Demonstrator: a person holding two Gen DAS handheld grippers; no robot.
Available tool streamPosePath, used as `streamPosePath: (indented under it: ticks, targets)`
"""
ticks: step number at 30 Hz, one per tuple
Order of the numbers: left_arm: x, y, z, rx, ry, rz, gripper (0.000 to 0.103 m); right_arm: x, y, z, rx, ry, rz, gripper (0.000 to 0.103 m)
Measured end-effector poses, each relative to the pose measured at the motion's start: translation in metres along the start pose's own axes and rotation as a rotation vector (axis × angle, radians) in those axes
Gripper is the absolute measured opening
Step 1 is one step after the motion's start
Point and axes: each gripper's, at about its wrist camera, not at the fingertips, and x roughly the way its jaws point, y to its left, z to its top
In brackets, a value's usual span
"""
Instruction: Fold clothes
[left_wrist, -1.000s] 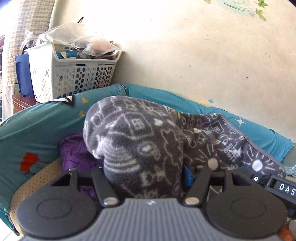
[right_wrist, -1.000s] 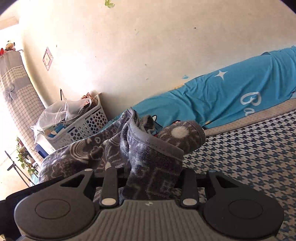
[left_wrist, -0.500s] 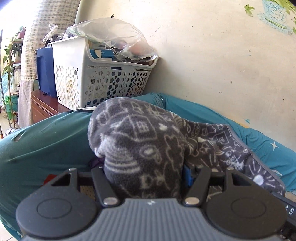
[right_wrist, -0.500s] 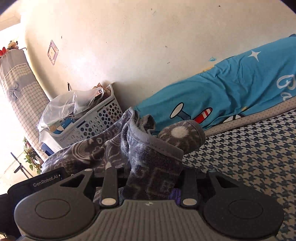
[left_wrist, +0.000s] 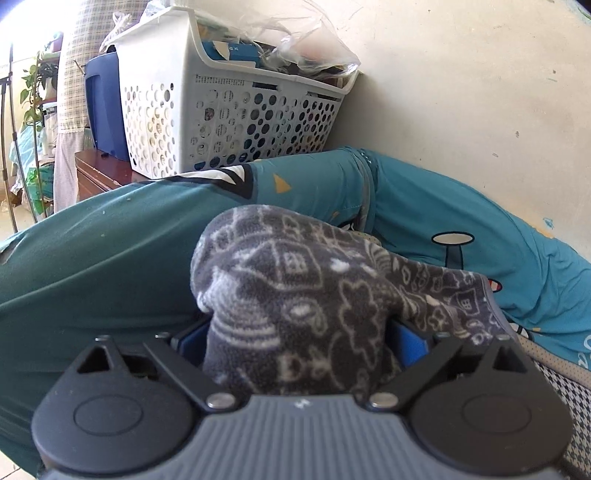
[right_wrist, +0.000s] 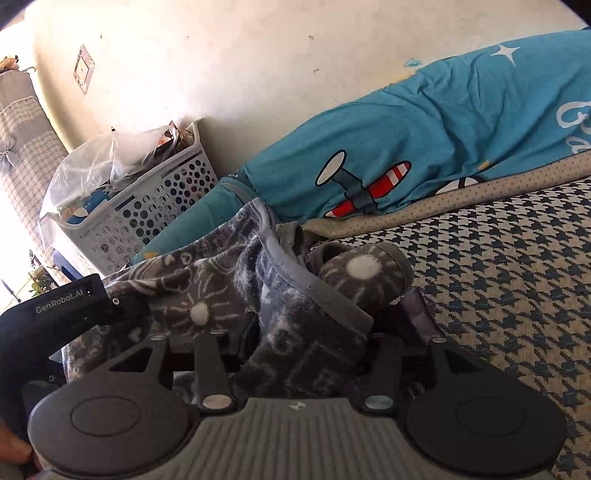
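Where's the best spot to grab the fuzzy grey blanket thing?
Probably its smooth grey hem, taken from the near side. That bound edge stands up as a ridge and is thinner than the bunched fleece already stuffed in the left gripper and right gripper.

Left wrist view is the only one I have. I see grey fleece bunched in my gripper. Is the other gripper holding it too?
Observer: Yes, the right gripper is shut on the grey fleece garment at a hemmed edge.
Operator: What is under it on that side?
Observer: A houndstooth bed cover, with the garment's folded end resting on it.
Operator: Is my left gripper visible there?
Observer: Yes, the left gripper's dark body shows at the left edge, close to the fleece.
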Motion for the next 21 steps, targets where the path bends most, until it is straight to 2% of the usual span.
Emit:
streamPosePath:
  ticks: [3, 9, 11, 15, 18, 21]
  targets:
    - [-0.009, 0.011, 0.008, -0.082, -0.016, -0.025, 0.097, -0.014, -0.003, 0.005, -0.006, 0.003, 0.006, 0.049]
    - [-0.044, 0.036, 0.025, -0.201, -0.13, -0.005, 0.099, -0.062, -0.007, 0.012, -0.076, -0.113, -0.033, 0.049]
    - [-0.054, 0.043, 0.028, -0.222, -0.148, -0.011, 0.099, -0.073, -0.006, 0.017, -0.08, -0.128, -0.012, 0.048]
    - [-0.073, 0.045, 0.029, -0.221, -0.166, -0.05, 0.099, -0.079, 0.009, 0.017, -0.131, -0.114, 0.061, 0.039]
    - [-0.085, 0.036, 0.028, -0.178, -0.172, -0.112, 0.099, -0.074, 0.021, 0.012, -0.166, -0.083, 0.107, 0.036]
    - [-0.088, 0.018, 0.024, -0.124, -0.16, -0.187, 0.099, -0.063, 0.027, 0.001, -0.195, -0.04, 0.113, 0.034]
